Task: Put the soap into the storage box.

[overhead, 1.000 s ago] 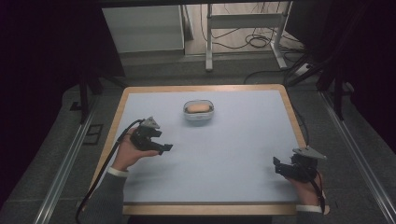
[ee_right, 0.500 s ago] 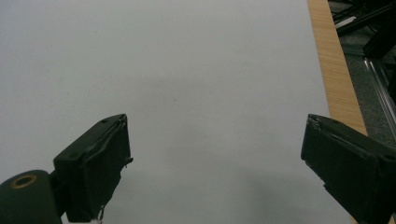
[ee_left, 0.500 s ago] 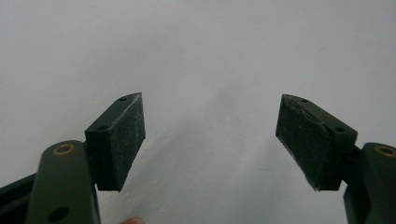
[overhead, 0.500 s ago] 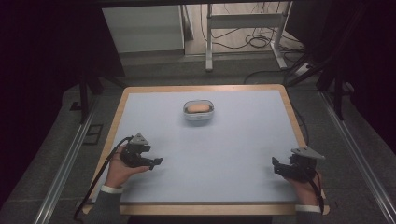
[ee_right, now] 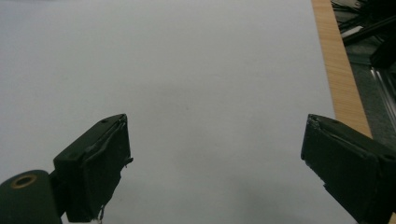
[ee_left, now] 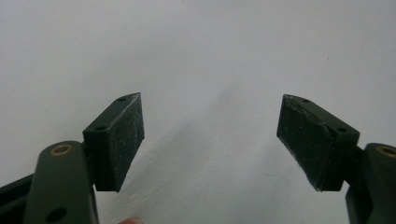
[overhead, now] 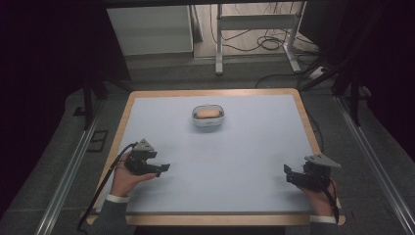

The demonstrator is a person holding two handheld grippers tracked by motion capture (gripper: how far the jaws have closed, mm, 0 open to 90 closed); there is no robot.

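The bowl (overhead: 209, 117) lies well beyond the empty left gripper (overhead: 164, 169).

Lab or recording studio. Bare white table (overhead: 244, 161) on grey carpet, dark drapes (overhead: 49, 73) at 9 o'clock. Loose cables (overhead: 266, 41) and metal stand legs (overhead: 219, 44) at 12.

Wood-edged pale table (overhead: 161, 112) bears a small bowl (overhead: 208, 118) near its far edge

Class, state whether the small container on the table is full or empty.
Not empty: the container holds a tan, bread-like item; how full, cannot tell.
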